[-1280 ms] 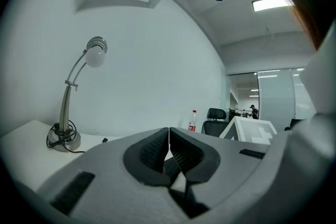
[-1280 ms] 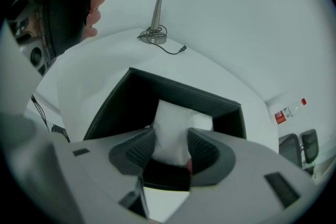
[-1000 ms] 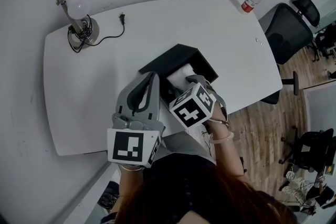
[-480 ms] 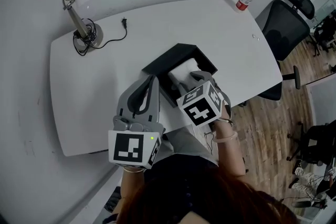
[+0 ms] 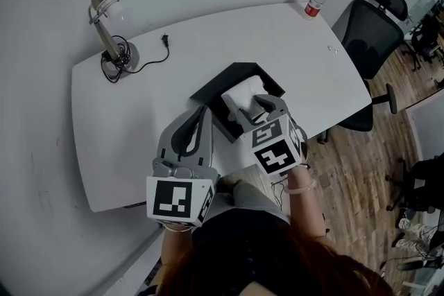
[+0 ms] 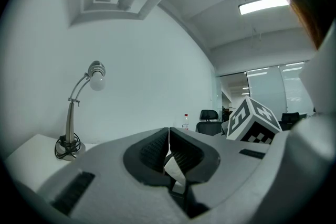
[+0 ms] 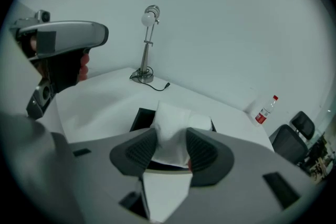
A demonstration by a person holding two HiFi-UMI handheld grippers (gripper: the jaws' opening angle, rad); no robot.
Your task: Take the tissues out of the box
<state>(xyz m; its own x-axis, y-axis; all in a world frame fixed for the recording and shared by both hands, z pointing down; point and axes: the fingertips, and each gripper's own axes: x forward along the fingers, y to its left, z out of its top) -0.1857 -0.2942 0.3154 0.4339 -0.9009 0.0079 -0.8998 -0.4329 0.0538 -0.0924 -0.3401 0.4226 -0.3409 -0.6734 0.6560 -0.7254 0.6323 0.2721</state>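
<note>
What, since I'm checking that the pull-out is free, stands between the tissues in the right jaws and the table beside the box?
Nothing visible does. The right gripper is closed on the tissues, which stick up from the box through its open top, with no lid over them. The left gripper, jaws shut, sits beside the box, not above it.

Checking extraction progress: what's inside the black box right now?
A white wad of tissues sits in the box, pinched by the right claw. Whatever lies under the wad, including the box floor, is covered.
</note>
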